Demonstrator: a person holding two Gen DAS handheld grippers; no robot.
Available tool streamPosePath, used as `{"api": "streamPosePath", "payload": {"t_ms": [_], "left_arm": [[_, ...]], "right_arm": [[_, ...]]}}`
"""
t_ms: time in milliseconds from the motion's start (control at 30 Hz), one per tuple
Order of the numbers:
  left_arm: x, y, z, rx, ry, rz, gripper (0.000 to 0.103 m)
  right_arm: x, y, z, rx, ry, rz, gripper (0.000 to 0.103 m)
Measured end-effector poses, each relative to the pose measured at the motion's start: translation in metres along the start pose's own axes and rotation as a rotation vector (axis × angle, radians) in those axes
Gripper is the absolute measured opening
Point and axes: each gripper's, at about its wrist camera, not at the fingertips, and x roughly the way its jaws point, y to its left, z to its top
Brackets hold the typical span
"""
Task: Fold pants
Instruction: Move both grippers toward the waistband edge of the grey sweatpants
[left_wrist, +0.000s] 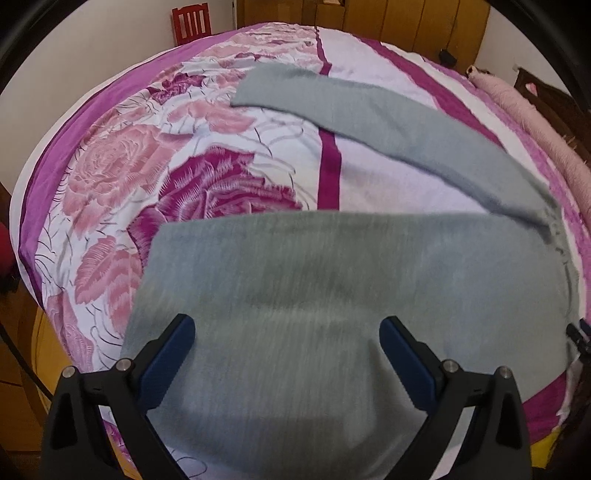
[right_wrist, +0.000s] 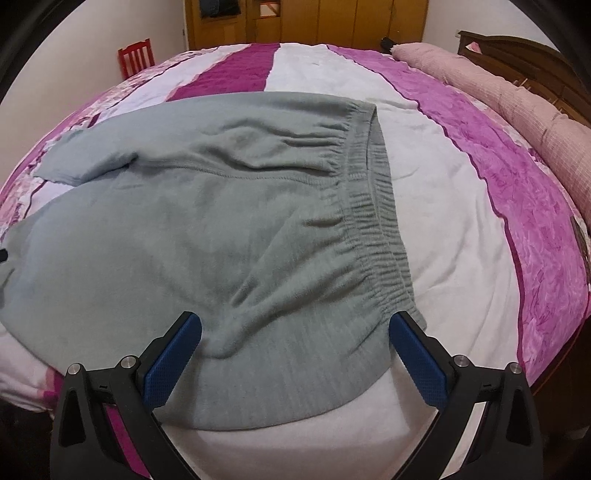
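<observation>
Grey-green fleece pants (left_wrist: 332, 302) lie spread flat on the bed. In the left wrist view the near leg fills the foreground and the far leg (left_wrist: 369, 118) runs diagonally toward the back left. My left gripper (left_wrist: 286, 328) is open and empty, its blue pads just above the near leg. In the right wrist view the pants (right_wrist: 192, 236) show their hip part, with the elastic waistband (right_wrist: 373, 206) on the right. My right gripper (right_wrist: 295, 325) is open and empty, over the near hip edge by the waistband corner.
The bed has a pink, magenta and white floral cover (left_wrist: 155, 192) (right_wrist: 443, 206). A rolled pink blanket (right_wrist: 517, 107) lies along the headboard side. A red chair (left_wrist: 190, 20) and wooden wardrobe doors (right_wrist: 306, 22) stand beyond the bed.
</observation>
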Motion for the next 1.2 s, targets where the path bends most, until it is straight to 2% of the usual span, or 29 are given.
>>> {"api": "streamPosePath", "payload": {"t_ms": [167,400,600,933,1200], "left_arm": [[-0.014,0.006,0.022,-0.03,-0.03,0.01,0.102],[-0.011,0.006,0.061,-0.002,-0.033,0.038,0.102],[-0.005,0.003,0.1,0.011,-0.056,0.009,0.102],[0.028,-0.014,0.164,0.043,-0.056,-0.012,0.102],[0.065,-0.013,0.211,0.083,-0.037,0.042,0.101]], "right_arm": [[-0.007,0.0,0.016,0.001,-0.029,-0.005,0.103],[0.001,0.0,0.045,0.026,-0.031,0.039,0.103],[0.015,-0.002,0.079,0.005,-0.044,0.038,0.103],[0.047,-0.009,0.129,-0.021,-0.055,0.016,0.103],[0.075,-0.028,0.16,0.028,-0.051,0.022,0.103]]}}
